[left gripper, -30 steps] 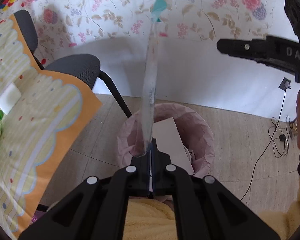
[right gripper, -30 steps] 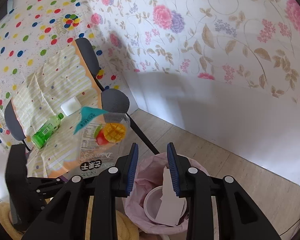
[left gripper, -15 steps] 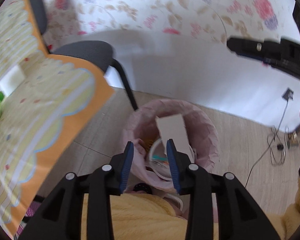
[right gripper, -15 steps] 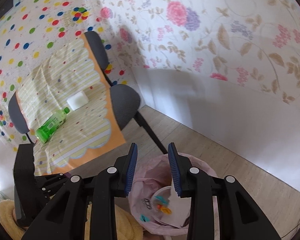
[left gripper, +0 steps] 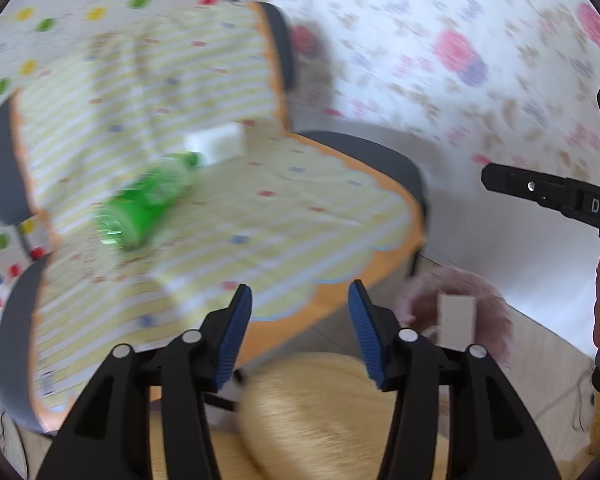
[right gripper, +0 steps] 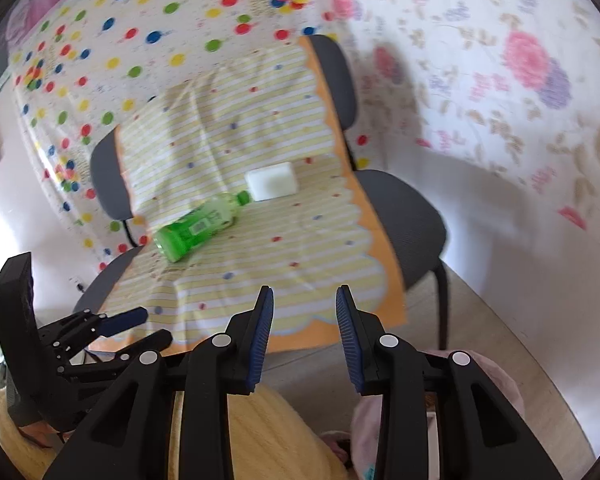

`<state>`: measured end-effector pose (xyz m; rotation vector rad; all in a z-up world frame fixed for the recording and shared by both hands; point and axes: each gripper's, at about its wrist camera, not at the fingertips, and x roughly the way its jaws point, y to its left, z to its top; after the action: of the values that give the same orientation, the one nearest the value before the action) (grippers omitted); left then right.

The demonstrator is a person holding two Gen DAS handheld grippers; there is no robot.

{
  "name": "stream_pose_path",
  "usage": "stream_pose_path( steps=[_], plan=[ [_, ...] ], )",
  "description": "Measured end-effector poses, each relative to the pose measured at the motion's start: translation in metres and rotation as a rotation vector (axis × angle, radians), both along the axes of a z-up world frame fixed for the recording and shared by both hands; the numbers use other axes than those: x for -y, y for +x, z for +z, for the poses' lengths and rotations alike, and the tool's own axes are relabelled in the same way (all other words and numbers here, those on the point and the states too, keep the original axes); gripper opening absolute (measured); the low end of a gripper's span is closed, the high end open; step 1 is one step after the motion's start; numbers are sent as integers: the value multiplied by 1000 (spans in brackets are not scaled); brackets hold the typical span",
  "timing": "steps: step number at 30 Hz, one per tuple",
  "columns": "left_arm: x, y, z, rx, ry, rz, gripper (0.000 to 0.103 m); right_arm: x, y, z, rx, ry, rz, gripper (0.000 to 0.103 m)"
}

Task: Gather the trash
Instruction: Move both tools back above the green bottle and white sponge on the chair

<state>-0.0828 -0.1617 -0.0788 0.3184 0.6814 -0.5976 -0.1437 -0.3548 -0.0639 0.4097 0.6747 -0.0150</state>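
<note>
- Right wrist view shows the green bottle (right gripper: pixel 202 226) lying on its side on the striped cloth (right gripper: pixel 284 248) that covers the bench, its cap toward the white block (right gripper: pixel 272 181) just beside it; both look like the trash left to collect.
- Lying flat, the bottle offers its long body across the approach, so tongs would probably close over its middle.
- Pink-lined bin (left gripper: pixel 476 312) stands on the floor beside the bench's corner, low at the right of the left wrist view, with a pale card upright inside.
- Left tongs (left gripper: pixel 300 330) stand open with nothing between the blue pads; their jaws have just been opening.
- Right tongs (right gripper: pixel 305 332) are parted and empty too, aimed at the cloth's near edge, well short of the bottle.
</note>
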Motion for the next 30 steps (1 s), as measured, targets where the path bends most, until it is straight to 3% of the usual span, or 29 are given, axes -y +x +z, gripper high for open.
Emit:
stream_pose_path(
  steps=[4, 11, 20, 22, 25, 27, 30],
  plan=[
    [-37, 7, 11, 33, -5, 96, 56, -25, 27, 7, 14, 6, 74, 35],
    [-79, 22, 17, 21, -35, 213, 61, -64, 57, 14, 14, -8, 169, 35],
    [-106, 35, 15, 43, -4, 319, 62, -71, 77, 13, 5, 20, 178, 38],
    [-111, 36, 17, 48, -13, 326, 70, -72, 81, 11, -6, 12, 173, 40],
    [-117, 37, 20, 61, -25, 347, 86, -71, 87, 8, -18, -4, 161, 55],
    [-119, 36, 22, 60, -29, 354, 90, -70, 90, 7, -20, -7, 156, 76],
    [-124, 39, 24, 51, -37, 374, 96, -70, 91, 11, -5, -8, 152, 86]
  ],
)
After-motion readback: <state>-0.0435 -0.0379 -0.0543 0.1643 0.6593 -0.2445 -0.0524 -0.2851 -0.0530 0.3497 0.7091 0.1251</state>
